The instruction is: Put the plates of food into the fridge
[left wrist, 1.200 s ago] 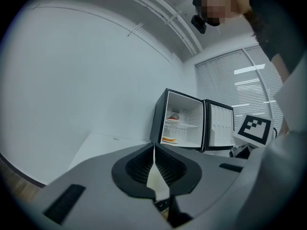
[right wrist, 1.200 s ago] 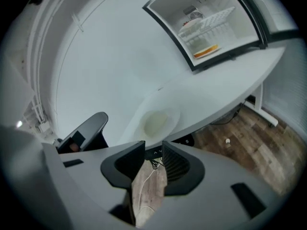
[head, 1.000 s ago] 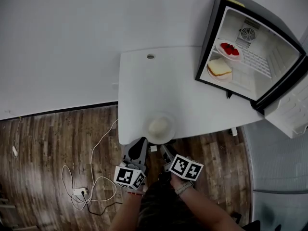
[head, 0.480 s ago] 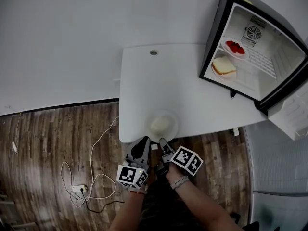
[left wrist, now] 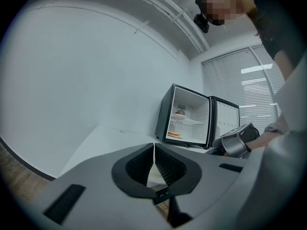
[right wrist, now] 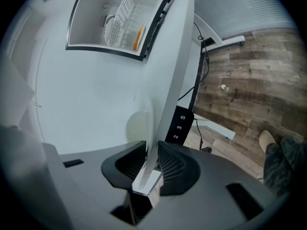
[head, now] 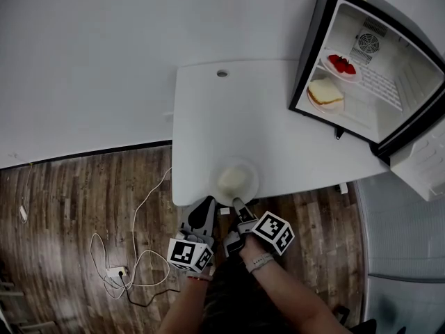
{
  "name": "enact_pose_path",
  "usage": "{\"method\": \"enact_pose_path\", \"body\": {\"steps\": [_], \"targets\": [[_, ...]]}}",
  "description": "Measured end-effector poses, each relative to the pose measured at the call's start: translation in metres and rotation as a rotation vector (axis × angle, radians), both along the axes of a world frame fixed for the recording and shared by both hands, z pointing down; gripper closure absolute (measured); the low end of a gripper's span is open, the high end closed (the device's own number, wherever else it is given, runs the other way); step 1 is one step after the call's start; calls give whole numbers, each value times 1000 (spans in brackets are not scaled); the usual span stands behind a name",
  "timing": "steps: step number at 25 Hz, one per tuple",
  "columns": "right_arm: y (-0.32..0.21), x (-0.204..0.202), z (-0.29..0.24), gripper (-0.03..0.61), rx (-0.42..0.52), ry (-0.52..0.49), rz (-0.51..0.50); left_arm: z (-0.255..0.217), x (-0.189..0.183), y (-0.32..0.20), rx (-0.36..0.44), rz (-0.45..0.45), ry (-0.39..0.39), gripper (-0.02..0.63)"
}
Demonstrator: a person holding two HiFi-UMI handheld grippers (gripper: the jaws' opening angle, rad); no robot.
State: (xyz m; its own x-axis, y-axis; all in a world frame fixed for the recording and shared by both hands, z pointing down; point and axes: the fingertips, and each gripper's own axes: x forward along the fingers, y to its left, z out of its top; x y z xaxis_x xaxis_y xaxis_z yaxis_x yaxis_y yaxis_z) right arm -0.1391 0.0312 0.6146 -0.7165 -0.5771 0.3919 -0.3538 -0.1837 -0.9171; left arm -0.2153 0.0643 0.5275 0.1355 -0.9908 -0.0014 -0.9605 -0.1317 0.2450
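The right gripper [right wrist: 151,163] has just been closing its jaws, and they now seem to pinch the near rim of the plate [head: 235,181] of pale food at the table [head: 201,117] edge. The left gripper [left wrist: 154,150] hangs beside it, jaws together and empty. I'd want a firm bite and a level lift before the carry to the open fridge [head: 310,54], where a sandwich plate [head: 325,92] and a strawberry plate [head: 342,65] sit

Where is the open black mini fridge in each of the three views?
Head view: the open black mini fridge is at top right, on the white table's far end.
Left gripper view: the fridge is just right of centre, beyond the table.
Right gripper view: the fridge is along the top, left of centre.
Shared landmark: the white table beneath it.
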Motion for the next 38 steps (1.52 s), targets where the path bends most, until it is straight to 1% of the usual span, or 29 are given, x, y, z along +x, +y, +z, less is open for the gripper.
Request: {"method": "enact_pose_path", "body": {"steps": [6,13,19,27,38], "targets": [[1,5,-5,550,-22,-74,17,0,2,3,-9,-1,-2,598],[0,15,-9,561,-21,-136,34,-4,4,2,-6,5,-13,598],[-5,29,-15,561,-25,-153,59,-18,9,-8,10,25,-18,598],[-19,68,-24,561,-6,-155,132,-44,29,-37,46,89,-27,598],[-63,134,-60,561,62,-152,283,-79,81,-104,96,215,-9,598]]}}
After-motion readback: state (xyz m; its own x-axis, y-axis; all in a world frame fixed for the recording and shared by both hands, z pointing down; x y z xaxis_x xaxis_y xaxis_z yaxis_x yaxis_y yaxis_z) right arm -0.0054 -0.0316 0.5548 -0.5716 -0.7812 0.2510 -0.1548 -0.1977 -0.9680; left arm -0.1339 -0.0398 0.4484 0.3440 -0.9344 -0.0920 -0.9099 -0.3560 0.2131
